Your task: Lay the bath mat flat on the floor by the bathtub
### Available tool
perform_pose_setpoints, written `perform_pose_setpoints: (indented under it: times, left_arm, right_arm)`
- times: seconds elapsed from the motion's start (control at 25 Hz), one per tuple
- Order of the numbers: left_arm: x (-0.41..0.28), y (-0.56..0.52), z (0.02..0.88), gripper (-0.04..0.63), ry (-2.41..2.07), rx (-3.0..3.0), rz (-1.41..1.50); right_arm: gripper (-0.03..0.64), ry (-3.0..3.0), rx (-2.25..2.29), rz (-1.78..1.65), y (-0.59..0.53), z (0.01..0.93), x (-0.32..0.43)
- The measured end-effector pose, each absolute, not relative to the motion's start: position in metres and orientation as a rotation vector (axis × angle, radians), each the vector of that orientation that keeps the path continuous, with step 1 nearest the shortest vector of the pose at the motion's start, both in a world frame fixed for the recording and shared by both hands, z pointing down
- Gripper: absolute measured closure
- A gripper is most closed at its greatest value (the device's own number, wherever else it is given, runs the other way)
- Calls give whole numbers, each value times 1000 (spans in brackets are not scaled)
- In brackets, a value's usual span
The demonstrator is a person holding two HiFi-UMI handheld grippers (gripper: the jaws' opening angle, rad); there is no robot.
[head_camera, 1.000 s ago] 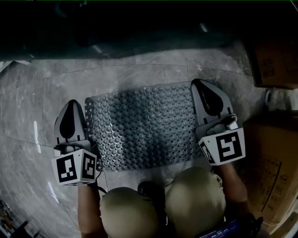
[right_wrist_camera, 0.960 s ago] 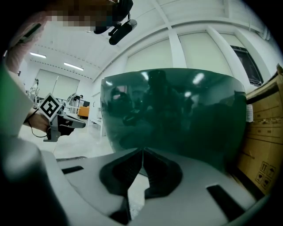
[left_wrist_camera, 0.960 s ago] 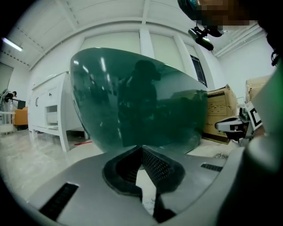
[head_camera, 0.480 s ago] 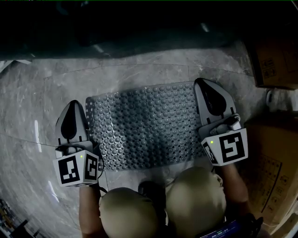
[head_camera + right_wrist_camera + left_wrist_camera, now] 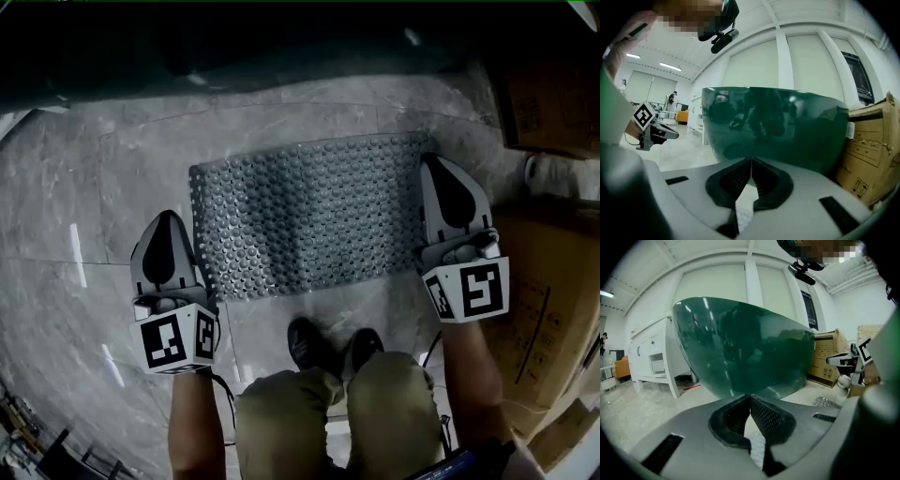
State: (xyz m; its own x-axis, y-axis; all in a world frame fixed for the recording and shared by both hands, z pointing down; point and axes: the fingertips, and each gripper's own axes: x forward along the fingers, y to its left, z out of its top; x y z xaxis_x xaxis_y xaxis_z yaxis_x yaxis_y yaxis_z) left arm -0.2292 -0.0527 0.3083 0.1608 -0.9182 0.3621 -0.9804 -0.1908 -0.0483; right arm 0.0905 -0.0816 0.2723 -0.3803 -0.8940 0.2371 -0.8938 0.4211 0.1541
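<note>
The grey studded bath mat (image 5: 309, 216) lies flat on the marble floor, just in front of the dark green bathtub (image 5: 745, 348), which also fills the right gripper view (image 5: 778, 126). My left gripper (image 5: 167, 220) hangs off the mat's near left corner, jaws shut with nothing between them (image 5: 750, 397). My right gripper (image 5: 439, 167) hovers over the mat's right edge, also shut and empty (image 5: 751, 161). A strip of the mat's studs shows below each pair of jaws.
Cardboard boxes (image 5: 553, 94) stand at the right, with a larger one (image 5: 548, 309) nearer me and a white object (image 5: 553, 173) between them. My shoes (image 5: 323, 347) stand at the mat's near edge. A white cabinet (image 5: 651, 362) is left of the tub.
The person has risen from a crouch, so the knees gave way to shoes in view. Both grippers lifted back from the mat's sides, still shut. The mat stays flat in place.
</note>
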Motion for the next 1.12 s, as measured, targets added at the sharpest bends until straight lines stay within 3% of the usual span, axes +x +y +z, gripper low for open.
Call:
perform_pose_setpoints:
  times: [0.4, 1.12]
  left_arm:
    - [-221, -14, 331, 566, -1905, 2285, 338]
    - [-191, 41, 282, 566, -1997, 2324, 274]
  right_arm:
    - [592, -2451, 1523, -84, -40, 303, 73]
    - [598, -2530, 1542, -174, 15, 265, 97]
